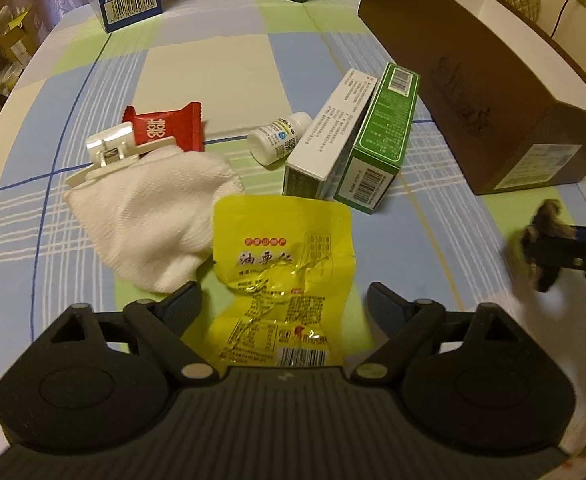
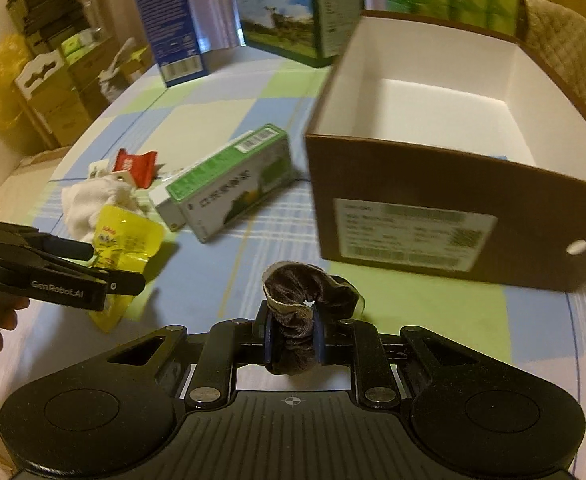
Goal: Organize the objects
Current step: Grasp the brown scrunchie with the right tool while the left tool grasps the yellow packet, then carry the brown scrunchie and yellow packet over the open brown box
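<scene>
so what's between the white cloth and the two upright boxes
In the left wrist view, a small white pill bottle lies on its side between the white cloth and the white box, with the green box just behind; the yellow packet's top edge sits nearer the camera.

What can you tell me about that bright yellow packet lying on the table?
The yellow packet is a flat, shiny, crinkled foil-like pouch with red and black printed characters and a barcode at its near end. It lies flat on the checked tablecloth, its upper left edge against the white cloth, just in front of the white and green boxes. The left gripper hovers over it, jaws open to either side and not gripping it.
</scene>
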The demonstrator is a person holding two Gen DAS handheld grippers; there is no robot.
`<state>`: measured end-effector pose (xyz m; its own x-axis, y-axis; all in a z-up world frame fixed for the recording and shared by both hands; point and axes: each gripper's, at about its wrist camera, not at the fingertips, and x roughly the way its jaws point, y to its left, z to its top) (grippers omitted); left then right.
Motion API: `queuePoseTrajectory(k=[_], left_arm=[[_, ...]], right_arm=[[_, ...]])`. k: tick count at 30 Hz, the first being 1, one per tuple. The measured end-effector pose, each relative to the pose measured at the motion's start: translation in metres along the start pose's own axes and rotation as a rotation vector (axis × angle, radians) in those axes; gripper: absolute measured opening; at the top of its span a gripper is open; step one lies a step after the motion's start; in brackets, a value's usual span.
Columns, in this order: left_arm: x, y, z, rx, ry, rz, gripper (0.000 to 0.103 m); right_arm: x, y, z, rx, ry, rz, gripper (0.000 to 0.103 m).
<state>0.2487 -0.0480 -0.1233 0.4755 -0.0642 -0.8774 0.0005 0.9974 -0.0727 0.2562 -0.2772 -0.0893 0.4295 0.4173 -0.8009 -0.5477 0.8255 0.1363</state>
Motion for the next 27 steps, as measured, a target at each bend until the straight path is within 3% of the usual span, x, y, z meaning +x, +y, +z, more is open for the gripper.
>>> queuePoseTrajectory(k=[8,27], left_arm=[[0.006,-0.007,-0.001,0.030,-0.034,0.053,0.070],[-0.031,-0.015,-0.014,-0.031,-0.040,0.060,0.068]], right_arm=[[-0.009,-0.016,-0.005,0.026,-0.003,-0.005,0.016],[-0.024,-0.019,-0.001,-0.014,-0.020,0.059,0.016]])
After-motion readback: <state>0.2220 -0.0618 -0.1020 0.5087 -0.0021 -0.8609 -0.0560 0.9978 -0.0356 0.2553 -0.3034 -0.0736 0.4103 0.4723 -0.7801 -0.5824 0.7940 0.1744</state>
